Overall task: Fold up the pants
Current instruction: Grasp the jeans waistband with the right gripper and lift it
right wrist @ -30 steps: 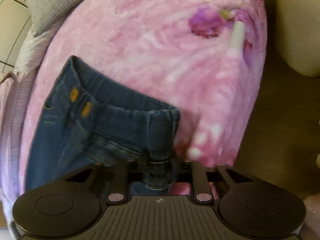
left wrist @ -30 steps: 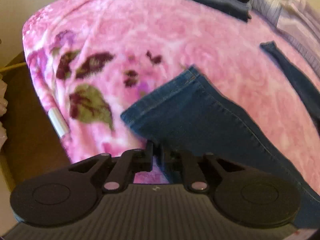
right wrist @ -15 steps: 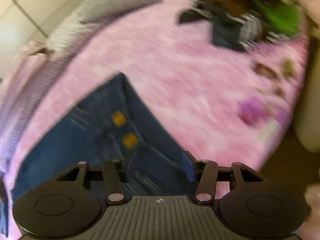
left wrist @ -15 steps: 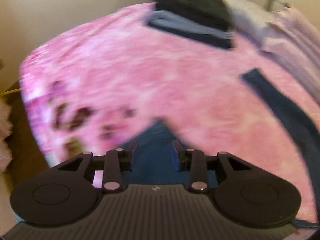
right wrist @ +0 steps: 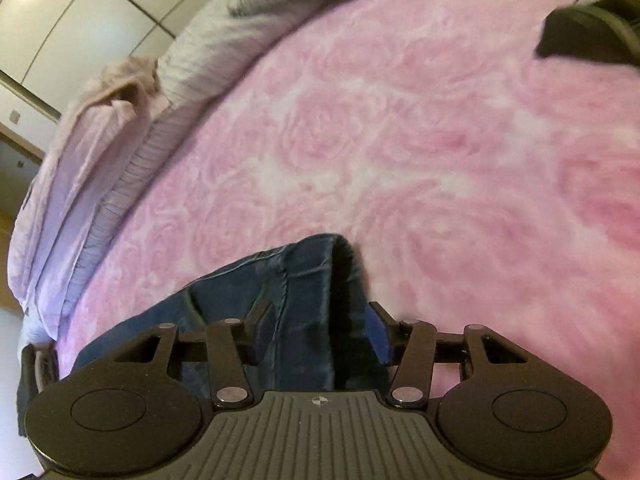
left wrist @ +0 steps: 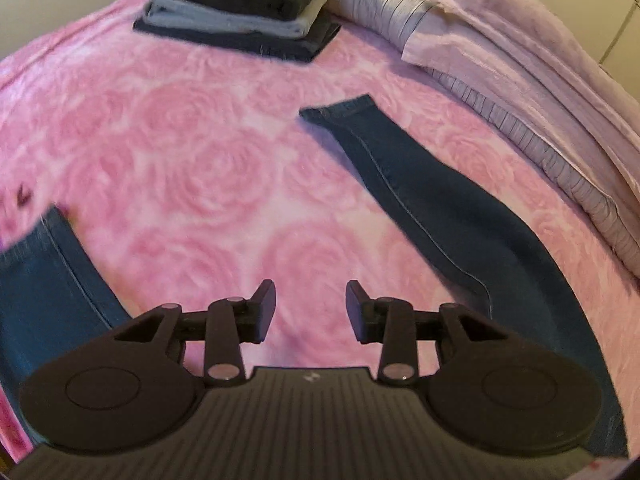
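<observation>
Dark blue jeans lie spread on the pink rose-patterned blanket (left wrist: 208,168). In the left wrist view one leg (left wrist: 432,204) runs from the centre toward the lower right, and the other leg (left wrist: 44,280) lies at the lower left. My left gripper (left wrist: 310,300) is open over bare blanket between the two legs, holding nothing. In the right wrist view a bunched end of the jeans (right wrist: 304,280) lies between the fingers of my right gripper (right wrist: 320,320), which is open and not clamped on the cloth.
A stack of folded dark and grey clothes (left wrist: 240,4) sits at the far side of the bed. Lilac pillows and bedding (left wrist: 520,80) line the right side. A dark garment (right wrist: 588,36) lies at the right wrist view's upper right corner.
Both grippers opened and let go of the jeans. Both cameras swung up and forward over the bed, so the left view now shows both legs laid apart.
</observation>
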Tool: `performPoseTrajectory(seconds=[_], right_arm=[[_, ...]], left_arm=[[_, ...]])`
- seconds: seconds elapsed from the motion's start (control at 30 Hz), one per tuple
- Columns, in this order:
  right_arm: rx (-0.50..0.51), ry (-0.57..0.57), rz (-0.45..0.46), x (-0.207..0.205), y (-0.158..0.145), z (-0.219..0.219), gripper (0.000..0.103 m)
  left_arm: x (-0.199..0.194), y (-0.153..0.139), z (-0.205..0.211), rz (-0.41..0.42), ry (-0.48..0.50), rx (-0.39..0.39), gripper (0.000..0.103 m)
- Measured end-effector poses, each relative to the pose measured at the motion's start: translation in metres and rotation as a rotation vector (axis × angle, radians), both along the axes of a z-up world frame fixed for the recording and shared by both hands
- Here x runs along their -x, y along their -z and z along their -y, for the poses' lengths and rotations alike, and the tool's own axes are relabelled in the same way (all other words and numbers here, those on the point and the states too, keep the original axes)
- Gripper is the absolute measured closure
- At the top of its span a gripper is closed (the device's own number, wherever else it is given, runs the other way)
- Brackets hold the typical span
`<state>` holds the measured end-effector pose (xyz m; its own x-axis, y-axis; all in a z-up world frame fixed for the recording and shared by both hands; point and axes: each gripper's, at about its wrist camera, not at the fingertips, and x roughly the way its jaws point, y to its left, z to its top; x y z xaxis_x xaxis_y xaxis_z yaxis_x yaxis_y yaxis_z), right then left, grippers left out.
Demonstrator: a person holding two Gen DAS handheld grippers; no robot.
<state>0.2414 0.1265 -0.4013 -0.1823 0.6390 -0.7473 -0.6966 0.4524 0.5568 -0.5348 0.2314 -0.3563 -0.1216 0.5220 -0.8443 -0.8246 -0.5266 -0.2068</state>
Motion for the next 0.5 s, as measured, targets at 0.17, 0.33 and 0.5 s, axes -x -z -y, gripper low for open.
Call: performPoseTrajectory(seconds=[0.17,0.33,0.5], right_arm=[[-0.034,-0.059,0.004,0.0,0.004,-0.022,0.103],[-0.017,-0.071,0.113,-0.003,-0.002,-0.025,0.103],[0.097,0.002,0.039,-0.008,0.02,-0.034,0.102]], left_arm=[[-0.015,0.007,0.001,0.019,-0.031,0.012,0.07],[-0.012,0.005,-0.024,0.016,-0.006,-0.015,0.063],[0.008,0.015,-0.068,0.089,-0.057,-0.06,0.051]])
